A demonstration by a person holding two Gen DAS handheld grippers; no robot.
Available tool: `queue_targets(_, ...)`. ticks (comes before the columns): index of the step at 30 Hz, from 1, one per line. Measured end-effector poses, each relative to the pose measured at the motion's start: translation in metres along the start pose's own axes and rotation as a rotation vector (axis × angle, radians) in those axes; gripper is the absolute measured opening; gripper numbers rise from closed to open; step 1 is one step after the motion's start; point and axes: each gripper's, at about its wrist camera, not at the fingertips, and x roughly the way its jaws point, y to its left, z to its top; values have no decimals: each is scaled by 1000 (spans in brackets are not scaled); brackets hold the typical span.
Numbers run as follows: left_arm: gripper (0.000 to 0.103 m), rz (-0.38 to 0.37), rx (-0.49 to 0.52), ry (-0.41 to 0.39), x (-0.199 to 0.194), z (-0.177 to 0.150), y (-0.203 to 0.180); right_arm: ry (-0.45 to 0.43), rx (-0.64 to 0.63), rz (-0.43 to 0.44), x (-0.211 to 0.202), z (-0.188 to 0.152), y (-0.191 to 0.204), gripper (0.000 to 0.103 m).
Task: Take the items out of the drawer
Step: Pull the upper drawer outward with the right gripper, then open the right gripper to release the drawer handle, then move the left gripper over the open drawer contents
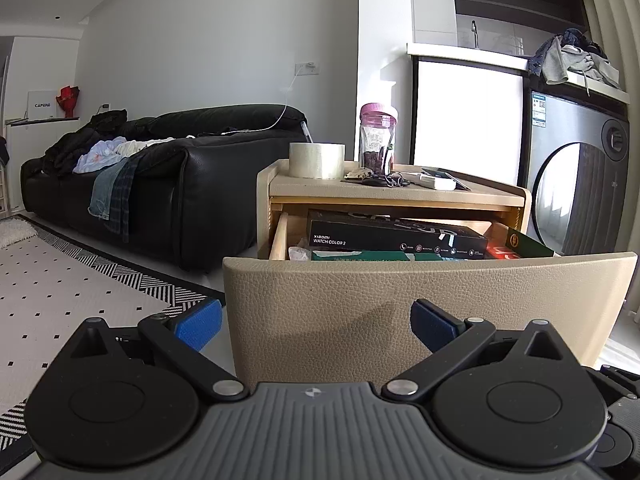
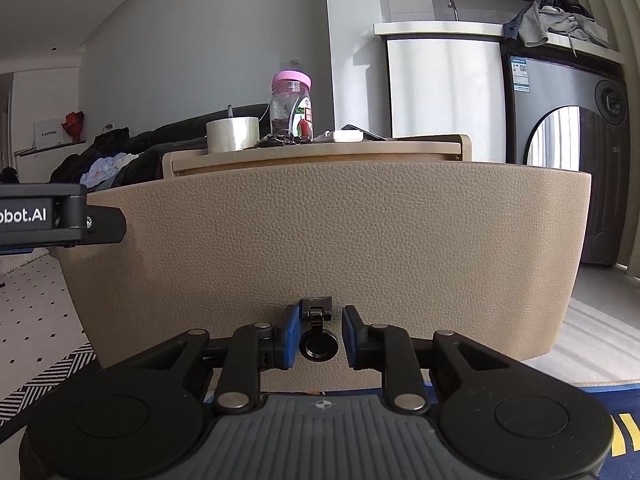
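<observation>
The beige leather-look drawer point(image 1: 420, 304) of a small bedside cabinet stands pulled out. Inside lie a black box marked Watch Color 2 point(image 1: 396, 236), a green box point(image 1: 360, 256), a red item point(image 1: 504, 252) and a dark green packet point(image 1: 528, 242). My left gripper point(image 1: 316, 320) is open, wide apart, just in front of the drawer front and below its rim. My right gripper point(image 2: 319, 336) is low at the drawer front point(image 2: 340, 240). Its blue pads point(image 2: 291, 336) flank the black ring pull point(image 2: 319, 346), which hangs flat with a thin gap on its right side.
On the cabinet top point(image 1: 400, 192) stand a tape roll point(image 1: 317, 160), a pink-lidded jar point(image 1: 378, 140), keys and a white box. A black sofa point(image 1: 160, 184) with clothes is left, a washing machine point(image 1: 576, 176) right. A patterned rug point(image 1: 60, 292) covers the floor at left.
</observation>
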Motion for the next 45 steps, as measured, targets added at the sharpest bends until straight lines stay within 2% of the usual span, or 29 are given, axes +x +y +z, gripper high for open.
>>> queue_targets(2, 103, -3, 2, -5, 0, 3, -1, -4, -4, -23, -2, -1, -1, 41)
queue_targets(8, 103, -17, 34, -40, -3, 18, -8, -30, 23, -30, -12, -1, -12, 53)
queue_targets(13, 103, -13, 62, -71, -2, 32, -16, -84, 1, -101, -25, 10, -20, 57)
queue_targets(19, 103, 2, 78, -72, 9, 42, -26, -153, 32, -121, -33, 31, -36, 64)
queue_targets(22, 103, -8, 79, -68, 13, 46, -31, -181, 22, -140, -33, 40, -40, 65)
queue_targets(34, 103, -14, 99, -90, 25, 74, -32, -177, -8, -143, -20, 69, -41, 65)
queue_targets(45, 103, -95, 179, -134, 34, 104, -45, -184, 3, -123, -10, 89, -43, 69)
